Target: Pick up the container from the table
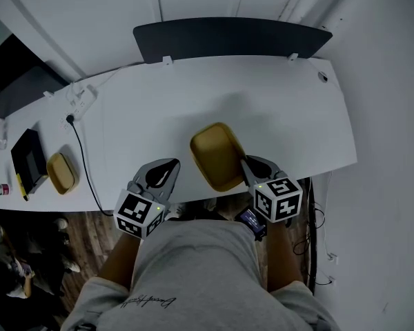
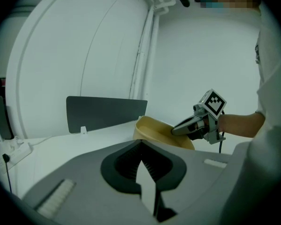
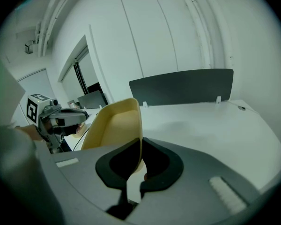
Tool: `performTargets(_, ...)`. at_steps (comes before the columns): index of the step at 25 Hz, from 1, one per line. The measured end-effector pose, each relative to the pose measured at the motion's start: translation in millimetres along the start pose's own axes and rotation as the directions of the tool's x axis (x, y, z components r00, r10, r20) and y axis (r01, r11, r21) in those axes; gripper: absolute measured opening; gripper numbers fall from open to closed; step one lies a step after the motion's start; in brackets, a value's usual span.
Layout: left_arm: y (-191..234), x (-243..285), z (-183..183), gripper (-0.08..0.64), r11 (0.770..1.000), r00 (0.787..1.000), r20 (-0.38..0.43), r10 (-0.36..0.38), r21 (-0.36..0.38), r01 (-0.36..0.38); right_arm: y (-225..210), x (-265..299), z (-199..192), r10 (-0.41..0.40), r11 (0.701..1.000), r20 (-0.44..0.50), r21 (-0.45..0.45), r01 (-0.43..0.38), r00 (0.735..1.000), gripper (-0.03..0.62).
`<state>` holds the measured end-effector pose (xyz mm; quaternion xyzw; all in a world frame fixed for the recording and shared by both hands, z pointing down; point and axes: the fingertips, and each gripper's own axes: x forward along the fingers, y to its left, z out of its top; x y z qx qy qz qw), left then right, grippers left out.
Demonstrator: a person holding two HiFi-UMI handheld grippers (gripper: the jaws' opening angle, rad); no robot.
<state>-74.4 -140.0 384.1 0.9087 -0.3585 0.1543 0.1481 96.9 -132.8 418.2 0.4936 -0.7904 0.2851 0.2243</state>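
Nearest, a grey shirt [image 1: 193, 274], on the near side of the yellow container [image 1: 217, 154]. Next, two tongs, each carrying a marker cube.

Right tongs [image 1: 252, 165] at the container's right rim, pinching that thin wall between the jaws. Left tongs [image 1: 169, 167] just left of the container and apart from it, jaws pressed together on nothing.

Container tilted, hollow side up, reaching partly past the near edge of the white table [image 1: 276, 109]. Cannot tell whether touching the tabletop or held just clear of it.

Well left of the container, close to the same near edge: a second yellow container [image 1: 62, 173] lying flat, making two of that kind in all. Farther left of the container again, one black flat device [image 1: 29, 158].

Back and to the left of the container, one white power strip [image 1: 83, 102]. One black cable [image 1: 83, 164] running from it toward the near edge, passing between the two yellow containers.

Farthest, behind the container, one dark panel [image 1: 228, 36] standing along the table's far edge.
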Motion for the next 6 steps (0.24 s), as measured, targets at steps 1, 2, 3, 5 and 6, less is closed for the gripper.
performTargets(1,-0.4,-0.1,-0.2,0.002,1.0,1.0,-0.002,0.0,0.0,0.0,-0.3,0.2,-0.4,0.0,1.0,0.0,0.0,0.0,1.0,0.029)
performTargets(2,-0.7,-0.2,-0.4,0.002,1.0,1.0,-0.003,0.0,-0.001,0.0,-0.8,0.1,-0.7,-0.002,1.0,0.0,0.0,0.002,1.0,0.029)
performTargets(3,-0.9,-0.4,-0.7,0.001,1.0,1.0,-0.004,0.0,-0.002,0.0,-1.6,0.0,-1.1,-0.004,1.0,0.001,0.001,0.004,1.0,0.029)
performTargets(5,-1.0,-1.1,-1.5,0.002,1.0,1.0,-0.006,0.001,-0.003,-0.001,-3.1,0.0,-2.0,-0.009,1.0,0.002,0.005,0.009,1.0,0.029)
performTargets(6,-1.0,-1.6,-2.0,0.002,1.0,1.0,-0.006,0.001,-0.004,-0.001,-3.8,0.0,-2.5,-0.011,1.0,0.002,0.007,0.011,1.0,0.029)
